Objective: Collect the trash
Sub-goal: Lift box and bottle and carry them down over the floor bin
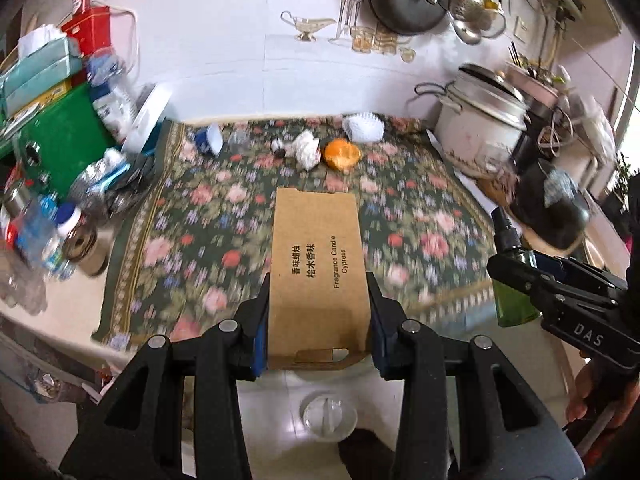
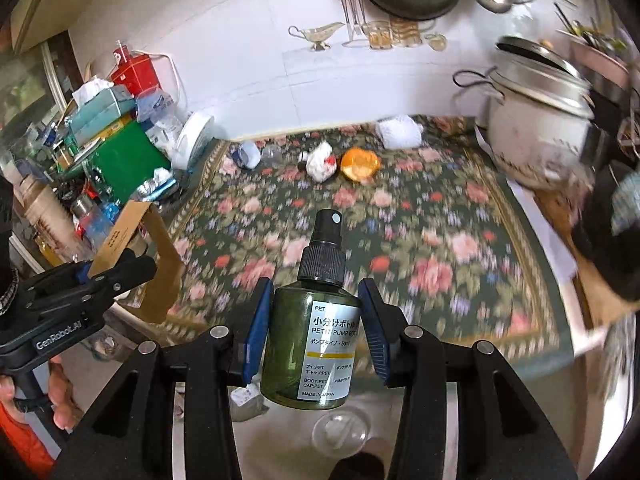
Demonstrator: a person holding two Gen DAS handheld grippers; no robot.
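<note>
Grippers are both loaded: we are clamping the box [image 1: 318,276] left, bottle [image 2: 316,332] right; we are judging bin drop next.

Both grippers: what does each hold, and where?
Left hand-held gripper: cardboard box, by its long sides. Right: green bottle, by its body.

My box [image 1: 318,272] reads "Fragrance Candle Cypress"; my bottle [image 2: 310,344] "PETIT PUMP BOTTLE, 50ml, MADE IN JAPAN"; grippers "DAS", "GenRobot.AI".
</note>
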